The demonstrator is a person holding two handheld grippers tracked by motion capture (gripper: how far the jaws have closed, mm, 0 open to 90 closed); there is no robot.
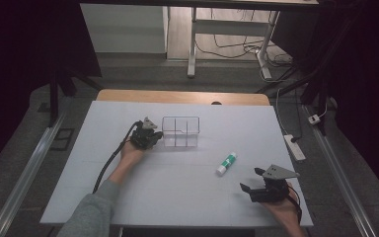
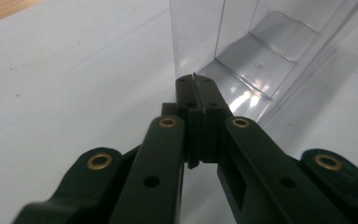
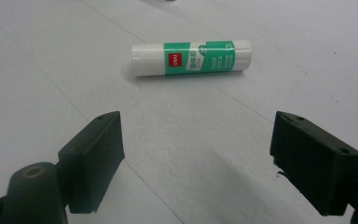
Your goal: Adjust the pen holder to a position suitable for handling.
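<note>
Jaws on the left gripper [image 2: 195,93] are pressed together on the thin clear wall of the box [image 2: 256,51], pinching its near end edge. Judging by that, the grip is there to steady the box so it won't slide when sth gets dropped in. In the high view the left gripper [image 1: 154,135] sits at the box's [image 1: 180,132] left end, touching it, w/ the hand [image 1: 131,154] behind and the cable trailing back along the forearm.

Right gripper [image 3: 196,154] has its jaws wide apart, nothing between them, facing the glue stick [image 3: 191,58] that lies just ahead on the table [image 3: 37,70]. Looks like a pre-grasp approach: jaws pre-spread to straddle the stick, which lies across the line of approach. From above, the right gripper [image 1: 256,183] is near the table's front right, and the glue stick [image 1: 226,163] lies flat between it and the box, apart from both.

Stick: white tube, green label band w/ a small red logo, ribbed white cap at 1 end, lying on its side. Round, so prob. rolls if nudged.

Box: clear plastic, upright dividers splitting it into compartments (about 4 seen from above), stepped floor inside, looks empty.
</note>
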